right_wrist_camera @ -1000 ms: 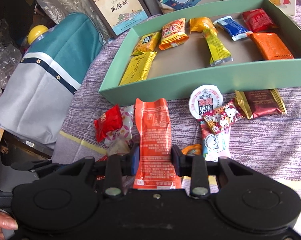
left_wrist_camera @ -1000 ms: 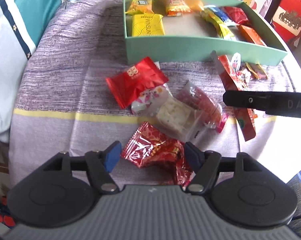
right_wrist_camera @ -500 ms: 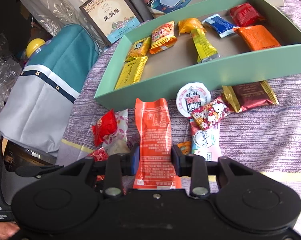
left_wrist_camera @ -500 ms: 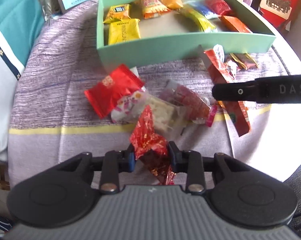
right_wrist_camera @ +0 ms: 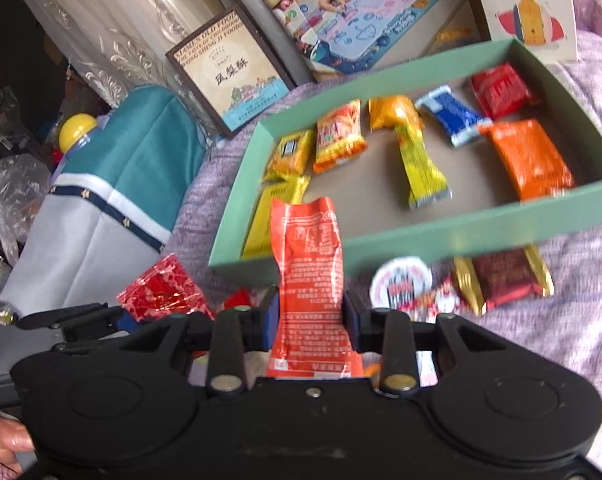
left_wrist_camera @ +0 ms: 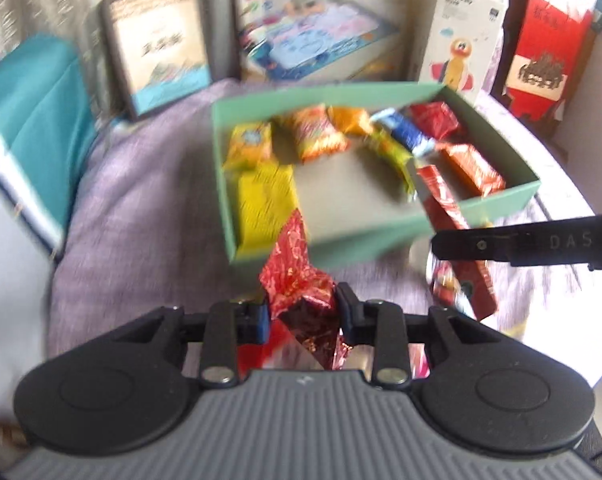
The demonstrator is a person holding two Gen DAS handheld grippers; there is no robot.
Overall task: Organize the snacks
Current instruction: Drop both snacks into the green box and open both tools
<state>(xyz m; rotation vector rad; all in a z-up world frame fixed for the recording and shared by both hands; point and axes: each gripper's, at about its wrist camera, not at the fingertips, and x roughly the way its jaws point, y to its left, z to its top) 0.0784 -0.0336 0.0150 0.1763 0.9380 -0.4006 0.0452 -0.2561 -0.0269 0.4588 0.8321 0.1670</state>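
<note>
Since the earlier frames, we have raised both grippers off the table and swung them toward the green box (left_wrist_camera: 385, 240). The left gripper (left_wrist_camera: 303, 314) was spread around the red foil packet (left_wrist_camera: 301, 280) a second ago; its fingers now pinch that packet, which hangs clear of the purple cloth (left_wrist_camera: 141, 208) just short of the box's near wall. The right gripper (right_wrist_camera: 311, 318) keeps its fingers clamped on the orange sachet (right_wrist_camera: 309, 272), also in front of the near wall. Both pickups appear complete, so we judge the next step to be carrying both over the wall and releasing onto the bare floor of the box. Several snacks, including the brown bar (right_wrist_camera: 505, 276), remain outside on the cloth.
</note>
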